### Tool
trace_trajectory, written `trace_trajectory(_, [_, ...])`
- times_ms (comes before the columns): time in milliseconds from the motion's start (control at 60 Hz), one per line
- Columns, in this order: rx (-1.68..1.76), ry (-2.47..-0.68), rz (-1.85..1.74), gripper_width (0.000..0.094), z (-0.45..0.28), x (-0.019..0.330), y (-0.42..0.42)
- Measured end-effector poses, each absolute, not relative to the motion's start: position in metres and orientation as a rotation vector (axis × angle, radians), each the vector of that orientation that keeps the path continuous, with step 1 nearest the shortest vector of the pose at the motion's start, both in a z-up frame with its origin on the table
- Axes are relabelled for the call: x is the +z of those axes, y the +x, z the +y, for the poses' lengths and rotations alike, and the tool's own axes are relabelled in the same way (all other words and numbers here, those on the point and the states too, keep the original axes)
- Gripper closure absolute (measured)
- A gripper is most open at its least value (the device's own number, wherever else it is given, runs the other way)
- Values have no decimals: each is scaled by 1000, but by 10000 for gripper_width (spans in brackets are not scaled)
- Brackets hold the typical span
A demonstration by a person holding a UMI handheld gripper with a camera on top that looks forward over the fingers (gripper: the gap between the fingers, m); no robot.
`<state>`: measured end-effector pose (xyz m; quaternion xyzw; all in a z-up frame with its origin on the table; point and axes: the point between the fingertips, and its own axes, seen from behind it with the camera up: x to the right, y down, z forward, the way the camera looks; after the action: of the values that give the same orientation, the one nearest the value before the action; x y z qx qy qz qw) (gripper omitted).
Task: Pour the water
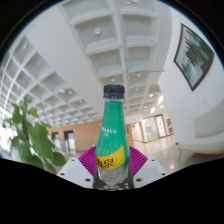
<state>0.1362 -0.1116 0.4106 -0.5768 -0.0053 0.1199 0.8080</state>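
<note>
A clear plastic bottle (112,140) with a green and yellow label and a dark cap stands upright between my fingers. My gripper (111,165) is shut on the bottle's lower body, with a purple pad (88,159) pressed on its left side and the other pad (134,160) on its right. The bottle is lifted, seen against the ceiling. No cup or other vessel is in view.
A white coffered ceiling (110,40) fills the upper view. A leafy green plant (28,140) stands to the left. A framed picture (192,55) hangs on the wall to the right. Doorways and a bright hall floor (165,150) lie beyond.
</note>
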Motion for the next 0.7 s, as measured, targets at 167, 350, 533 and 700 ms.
trace_trajectory(167, [-10,-1442,-10,539,-65,306,224])
trace_trajectory(350, [-87,-1672,16,539,-44,179,267])
trace_trajectory(533, [-95,-1799,13,539,-34,107,284])
trace_trajectory(700, [-91,-1803,74,499,-44,78,289])
